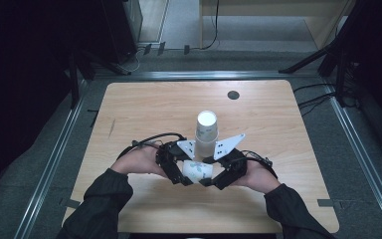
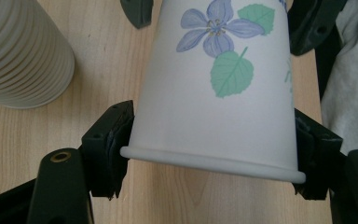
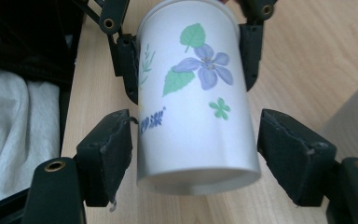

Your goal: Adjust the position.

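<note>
Two tongs meet at cup lying sideways: left tongs pinch rim end, right tongs spread around base.

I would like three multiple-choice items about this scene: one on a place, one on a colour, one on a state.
1. Where does the stack of cups stand?
A. mid-table, beyond the grippers
B. at the table's left edge
C. on the floor

2. What colour is the big flower on the flowered cup?
A. red
B. violet-blue
C. yellow

3. How is the flowered cup?
A. upright on the table
B. crushed flat
C. on its side, gripped by the left gripper

1 A: the high view shows it past both hands.
2 B: its petals are violet-blue.
3 C: the jaws press its sides near the rim.
</note>
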Demonstrator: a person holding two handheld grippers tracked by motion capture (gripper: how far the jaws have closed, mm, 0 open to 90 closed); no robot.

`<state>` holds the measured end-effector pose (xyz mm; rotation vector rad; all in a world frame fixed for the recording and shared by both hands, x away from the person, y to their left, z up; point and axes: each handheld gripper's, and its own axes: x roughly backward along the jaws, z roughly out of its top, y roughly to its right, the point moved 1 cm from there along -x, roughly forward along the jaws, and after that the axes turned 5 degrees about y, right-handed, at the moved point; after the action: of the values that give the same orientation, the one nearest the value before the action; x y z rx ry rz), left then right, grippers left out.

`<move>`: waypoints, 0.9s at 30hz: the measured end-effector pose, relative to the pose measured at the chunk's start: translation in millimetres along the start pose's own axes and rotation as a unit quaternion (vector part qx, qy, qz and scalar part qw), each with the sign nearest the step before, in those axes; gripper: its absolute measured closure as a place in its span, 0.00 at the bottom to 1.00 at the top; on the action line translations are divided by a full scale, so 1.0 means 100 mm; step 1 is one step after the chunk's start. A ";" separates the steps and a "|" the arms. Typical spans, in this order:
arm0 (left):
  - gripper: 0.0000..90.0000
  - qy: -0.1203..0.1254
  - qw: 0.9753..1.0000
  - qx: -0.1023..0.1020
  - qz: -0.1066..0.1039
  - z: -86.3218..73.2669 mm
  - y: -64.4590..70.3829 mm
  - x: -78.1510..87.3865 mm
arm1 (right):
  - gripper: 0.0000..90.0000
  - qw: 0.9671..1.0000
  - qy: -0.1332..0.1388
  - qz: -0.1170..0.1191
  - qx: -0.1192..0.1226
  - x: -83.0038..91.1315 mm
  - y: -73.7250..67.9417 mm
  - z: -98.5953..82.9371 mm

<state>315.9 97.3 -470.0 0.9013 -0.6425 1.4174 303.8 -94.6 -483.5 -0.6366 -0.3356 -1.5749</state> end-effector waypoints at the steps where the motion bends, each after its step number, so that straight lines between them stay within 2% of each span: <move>1: 0.30 0.002 1.000 -0.001 -0.002 0.01 0.00 0.00 | 0.31 1.000 -0.010 0.000 0.004 -0.05 -0.01 -0.01; 3: 0.30 0.002 1.000 -0.002 -0.003 0.01 0.01 0.01 | 0.33 1.000 -0.014 0.002 0.002 -0.06 -0.01 -0.01; 4: 0.30 0.003 1.000 -0.005 -0.005 0.02 0.01 0.02 | 0.38 1.000 -0.018 0.004 0.008 -0.07 -0.02 -0.01; 11: 0.29 0.009 1.000 -0.005 -0.009 0.00 0.01 0.01 | 0.39 1.000 -0.022 0.006 0.012 -0.06 -0.03 0.00; 14: 0.22 0.017 1.000 0.006 -0.011 0.00 -0.01 0.04 | 0.38 1.000 -0.017 0.002 0.018 -0.04 -0.03 0.01; 17: 0.19 0.043 0.999 0.013 -0.007 -0.03 -0.02 0.12 | 0.38 1.000 -0.005 -0.003 0.013 0.03 -0.01 0.01; 18: 0.19 0.043 0.999 0.013 -0.007 -0.03 -0.02 0.12 | 0.38 1.000 -0.001 -0.007 0.012 0.05 0.00 0.01; 19: 0.19 0.057 0.998 0.014 0.001 -0.05 -0.02 0.16 | 0.38 1.000 0.003 -0.009 0.010 0.08 0.01 0.01; 22: 0.19 0.070 0.997 0.016 0.009 -0.07 -0.03 0.20 | 0.38 1.000 0.013 -0.013 0.009 0.13 0.02 0.01; 27: 0.18 0.095 0.995 0.040 0.005 -0.15 -0.04 0.24 | 0.38 0.999 0.033 -0.015 0.004 0.23 0.06 0.04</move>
<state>319.3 123.7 -458.8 0.8132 -0.4504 1.5263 310.7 -112.1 -468.3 -0.5739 -0.3029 -1.6185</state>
